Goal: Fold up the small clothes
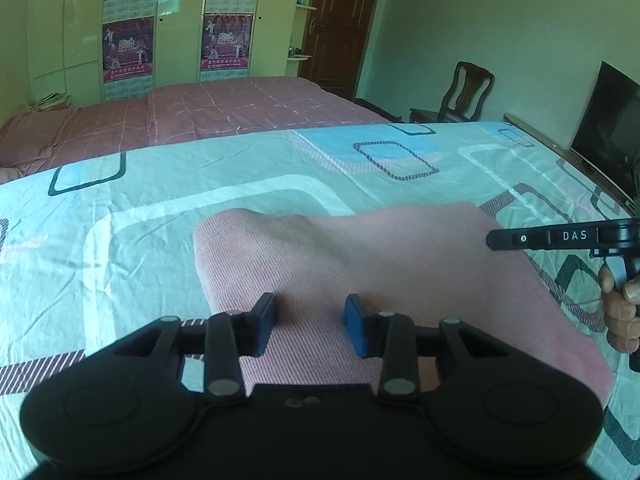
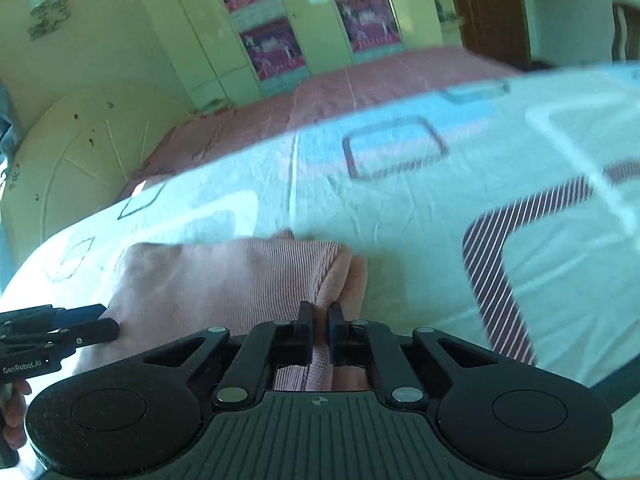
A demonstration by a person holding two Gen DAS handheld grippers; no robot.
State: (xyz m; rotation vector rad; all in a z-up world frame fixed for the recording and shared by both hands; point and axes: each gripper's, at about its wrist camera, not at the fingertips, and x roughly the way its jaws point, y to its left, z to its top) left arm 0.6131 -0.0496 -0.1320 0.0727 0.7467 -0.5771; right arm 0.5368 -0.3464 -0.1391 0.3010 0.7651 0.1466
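**Pinching one edge while the other side waits open**

Starting at the right gripper, its two black fingers are drawn almost together with a ridge of the pink ribbed knit garment nipped between them; the cloth passes through the narrow gap and shows again behind the pads. That hold is on the garment's right-hand edge, where a seam and a doubled layer are visible, so the likely purpose is to carry that edge over or to keep it pinned while the fold is set.

The left gripper stands otherwise: its blue-padded fingers are spread wide, one either side of a strip of the same cloth, with nothing caught between them. They sit low over the near edge of the garment; whether the tips press the fabric I cannot tell. My judgement is that this side is either lining up a grasp or has nothing to hold at present.

Outward from the fingers, the garment lies partly folded, a rounded bulge at its far left corner, on the pale mint bedsheet with blue and striped rectangles that covers the near bed. The person's right hand shows at the frame edge on its handle.

No box, basket or drawer is in view, so there is nothing holding finished pieces.
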